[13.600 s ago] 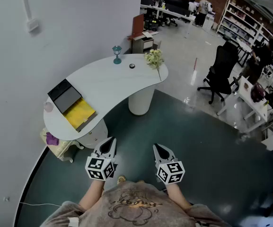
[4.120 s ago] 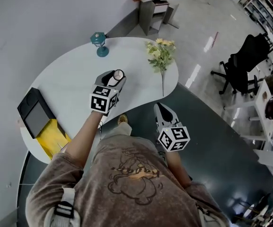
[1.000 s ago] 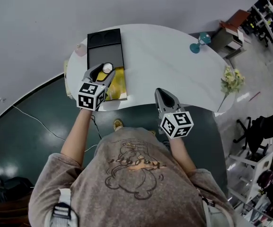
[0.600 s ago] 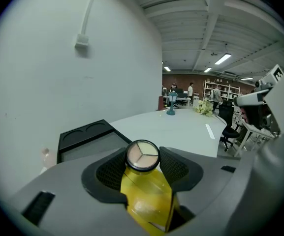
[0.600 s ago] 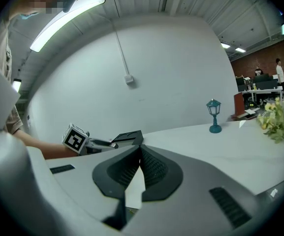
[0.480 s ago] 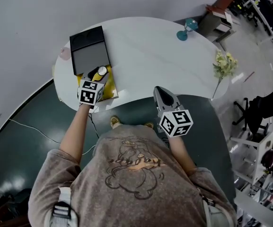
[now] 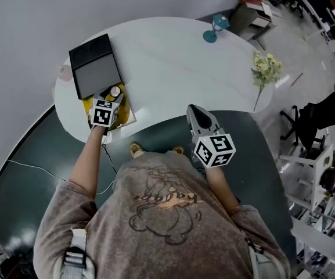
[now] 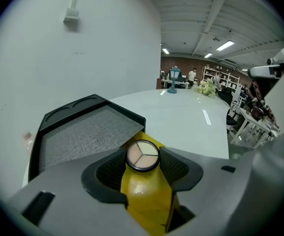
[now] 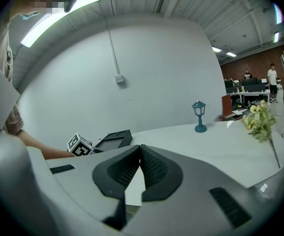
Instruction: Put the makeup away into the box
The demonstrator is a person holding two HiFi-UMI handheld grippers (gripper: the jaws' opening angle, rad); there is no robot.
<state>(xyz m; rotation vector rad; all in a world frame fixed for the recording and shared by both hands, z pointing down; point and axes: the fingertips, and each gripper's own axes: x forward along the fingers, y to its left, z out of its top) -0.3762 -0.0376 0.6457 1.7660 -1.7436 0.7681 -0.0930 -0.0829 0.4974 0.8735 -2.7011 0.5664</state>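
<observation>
My left gripper [image 7: 112, 96] is shut on a small round makeup compact [image 7: 115, 91] with a three-part pale palette [image 8: 142, 155]. It hangs just over the yellow inside of the open box [image 7: 123, 110] at the left end of the white table [image 7: 173, 57]. In the left gripper view the yellow box floor [image 8: 144, 198] lies right under the jaws. The black lid with grey lining [image 8: 82, 132] lies flat behind it. My right gripper [image 7: 197, 116] is shut and empty at the table's near edge, its pads [image 9: 151, 167] touching.
A teal lantern [image 7: 213, 27] and a spray of yellow-white flowers [image 7: 265, 68] stand at the table's right end. A small pink thing [image 7: 64, 71] lies left of the lid. Office chairs [image 7: 318, 121] and desks stand on the right; a grey wall runs behind the table.
My left gripper has come down with the compact, from beside the lid to low over the yellow box. The right gripper has shifted slightly.
</observation>
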